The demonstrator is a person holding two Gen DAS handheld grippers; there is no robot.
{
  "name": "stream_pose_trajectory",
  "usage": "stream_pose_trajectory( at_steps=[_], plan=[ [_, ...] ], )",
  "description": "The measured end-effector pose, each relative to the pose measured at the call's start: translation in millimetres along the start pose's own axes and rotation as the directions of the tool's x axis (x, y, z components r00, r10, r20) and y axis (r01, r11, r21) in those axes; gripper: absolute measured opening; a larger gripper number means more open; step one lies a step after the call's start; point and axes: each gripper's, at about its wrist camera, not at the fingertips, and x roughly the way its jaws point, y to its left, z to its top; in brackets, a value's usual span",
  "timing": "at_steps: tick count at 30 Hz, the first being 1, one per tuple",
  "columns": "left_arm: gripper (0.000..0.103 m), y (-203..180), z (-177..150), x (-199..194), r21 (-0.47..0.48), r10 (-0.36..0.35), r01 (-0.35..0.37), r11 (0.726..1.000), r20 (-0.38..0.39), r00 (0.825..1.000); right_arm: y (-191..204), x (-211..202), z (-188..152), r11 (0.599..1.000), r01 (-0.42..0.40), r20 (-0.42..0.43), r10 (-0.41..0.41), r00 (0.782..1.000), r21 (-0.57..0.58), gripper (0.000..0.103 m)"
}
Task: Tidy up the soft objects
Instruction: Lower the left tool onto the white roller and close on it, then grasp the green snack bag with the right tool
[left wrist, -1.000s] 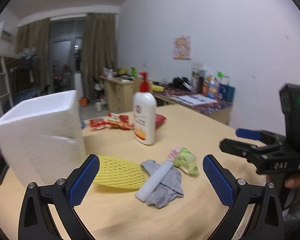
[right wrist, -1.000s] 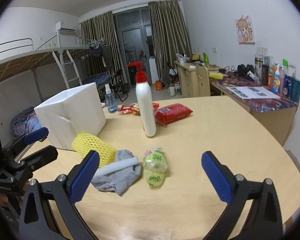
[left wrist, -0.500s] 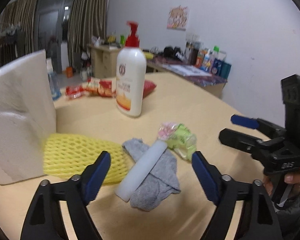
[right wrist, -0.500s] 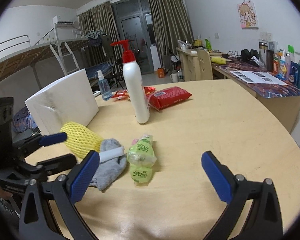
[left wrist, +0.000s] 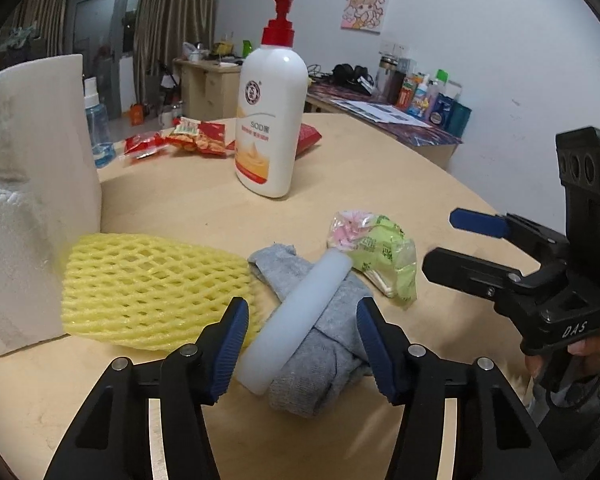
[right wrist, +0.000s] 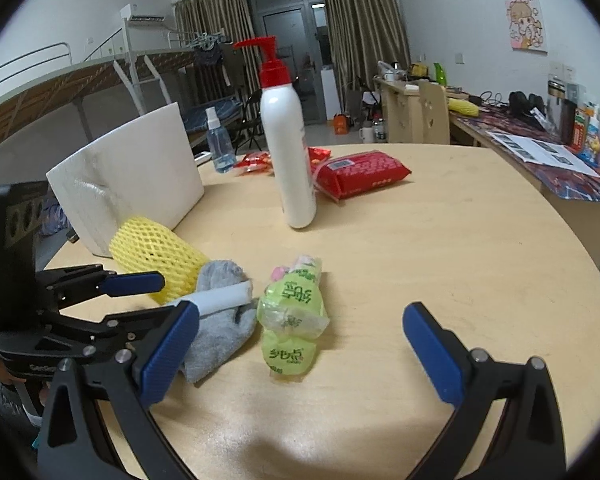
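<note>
1. With the left gripper (left wrist: 302,344) down low over the pile, this reads as the reach-and-straddle step: its blue pads sit partly apart on either side of the white foam tube (left wrist: 298,318) and the grey cloth (left wrist: 320,364) under it, and I judge nothing is pinched yet.
2. Over on the other side, the right gripper (right wrist: 300,352) hangs wide open and empty above the table (right wrist: 460,264), with the green plastic packet (right wrist: 294,320) lying between and beyond its fingers.
3. Next call, as I see it: the left jaws need to close on the tube alone, or on tube and cloth together. The tube lies slantwise across the jaws, so a squeeze could roll it off the cloth.
4. Now the goods. The tube is a smooth, pale cylinder resting diagonally on top of the crumpled grey cloth, its far end close to the packet; whether they touch I cannot tell.
5. The yellow foam net sleeve (left wrist: 148,288) lies flat just left of the cloth, its edge touching it, and butts against the white foam block (left wrist: 32,208).
6. All four soft pieces sit bunched at the near edge of the table, well apart from the upright lotion bottle (left wrist: 270,120).
</note>
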Motion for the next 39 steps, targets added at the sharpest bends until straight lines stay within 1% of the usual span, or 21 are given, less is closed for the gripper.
stream_pose_trajectory(
  at_steps=[2, 3, 5, 7, 8, 11, 14, 16, 20, 23, 26, 31, 37, 38, 39],
  plan=[
    [0.057, 0.7, -0.1, 3.3, 0.000, -0.002, 0.002, 1.000, -0.016, 1.000, -1.2, 0.9, 0.6, 1.000, -0.001, -0.005, 0.001, 1.000, -0.004, 0.103],
    [0.053, 1.0, -0.1, 5.1, -0.001, -0.001, 0.001, 1.000, -0.023, 1.000, -1.8, 1.0, 1.7, 1.000, -0.003, -0.006, 0.003, 1.000, -0.003, 0.103],
    [0.050, 1.2, -0.8, 7.2, 0.003, 0.007, -0.007, 1.000, -0.037, 0.999, -2.8, 0.9, 3.4, 1.000, -0.006, -0.003, 0.006, 1.000, 0.002, 0.103],
    [0.044, 0.8, -1.9, 10.7, 0.014, 0.027, -0.026, 1.000, -0.057, 0.998, -2.2, 3.2, 4.9, 1.000, -0.019, -0.007, 0.019, 1.000, 0.007, 0.103],
    [0.043, 0.7, -2.2, 10.6, 0.018, 0.036, -0.035, 0.999, -0.057, 0.998, -1.6, 5.6, 5.7, 1.000, -0.021, -0.013, 0.021, 1.000, 0.003, 0.103],
    [0.042, 2.9, -2.3, 10.2, 0.015, 0.032, -0.031, 0.999, -0.057, 0.998, 3.4, 12.6, 6.0, 1.000, -0.024, -0.032, 0.024, 0.999, -0.018, 0.103],
    [0.036, 5.2, -2.8, 11.5, 0.012, 0.049, -0.048, 0.999, -0.067, 0.997, 7.8, 16.6, 5.1, 0.999, -0.039, -0.045, 0.037, 0.998, -0.029, 0.103],
    [0.034, 5.5, -3.0, 10.5, 0.012, 0.044, -0.043, 0.999, -0.065, 0.997, 10.4, 19.4, 4.9, 0.999, -0.033, -0.055, 0.031, 0.998, -0.042, 0.103],
    [0.031, 2.3, -4.6, 11.0, 0.038, 0.065, -0.063, 0.997, -0.070, 0.995, 9.7, 21.4, 5.8, 0.999, -0.015, -0.058, 0.013, 0.998, -0.039, 0.103],
    [0.029, 4.7, -4.4, 10.5, 0.028, 0.066, -0.064, 0.998, -0.071, 0.995, 8.7, 24.2, 5.9, 0.999, 0.004, -0.070, -0.007, 0.998, -0.044, 0.103],
    [0.027, 4.6, -4.7, 9.8, 0.027, 0.062, -0.060, 0.998, -0.070, 0.996, 8.2, 24.2, 5.6, 0.999, 0.004, -0.076, -0.007, 0.997, -0.044, 0.103],
    [0.018, 6.0, -4.6, 8.3, 0.022, 0.054, -0.053, 0.998, -0.065, 0.996, 10.4, 25.9, 3.3, 0.998, 0.002, -0.096, -0.008, 0.995, -0.056, 0.103],
    [0.015, 5.9, -5.0, 6.9, 0.024, 0.043, -0.041, 0.999, -0.058, 0.997, 11.4, 29.5, 3.4, 0.998, 0.005, -0.116, -0.013, 0.993, -0.069, 0.103],
    [0.015, 6.2, -5.6, 6.6, 0.025, 0.041, -0.040, 0.999, -0.060, 0.997, 11.5, 30.4, 3.3, 0.998, 0.005, -0.121, -0.013, 0.993, -0.069, 0.102],
    [0.014, 5.7, -5.5, 6.2, 0.025, 0.042, -0.041, 0.999, -0.057, 0.997, 12.9, 31.7, 3.3, 0.997, 0.001, -0.127, -0.011, 0.992, -0.077, 0.098]
  ],
)
